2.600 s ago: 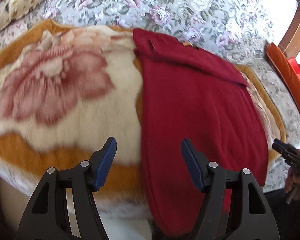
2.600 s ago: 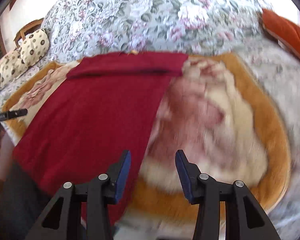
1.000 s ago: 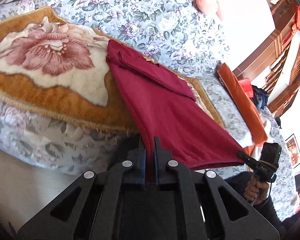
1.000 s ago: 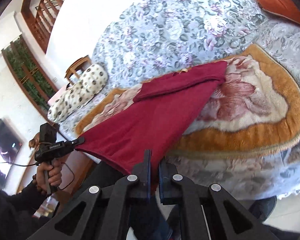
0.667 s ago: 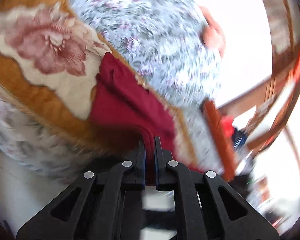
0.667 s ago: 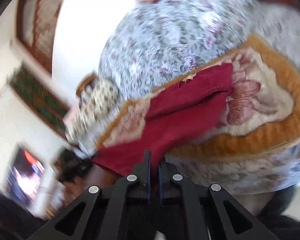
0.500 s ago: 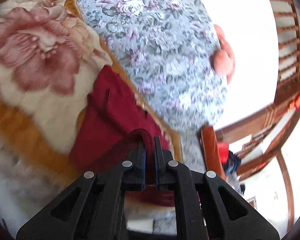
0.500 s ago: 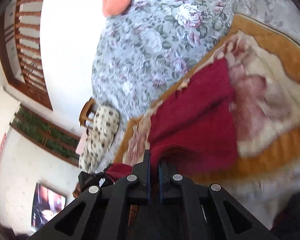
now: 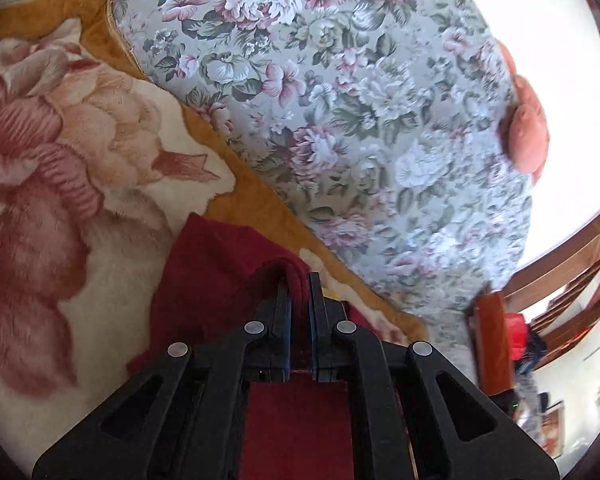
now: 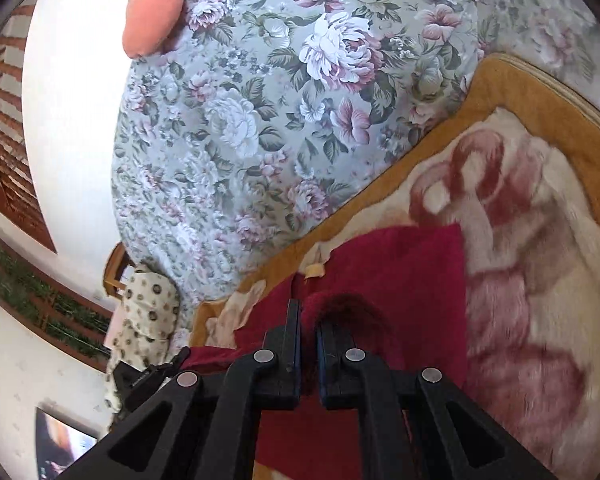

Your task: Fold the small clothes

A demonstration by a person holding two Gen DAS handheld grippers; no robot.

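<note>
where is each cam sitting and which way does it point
Left wrist: rides the left gripper, looking along its fingers shut on the red garment, over the rose blanket.
Right wrist: rides the right gripper, also shut on the garment; left gripper shows lower left.
Shared: garment, blanket, floral cover, pink cushion.
</note>
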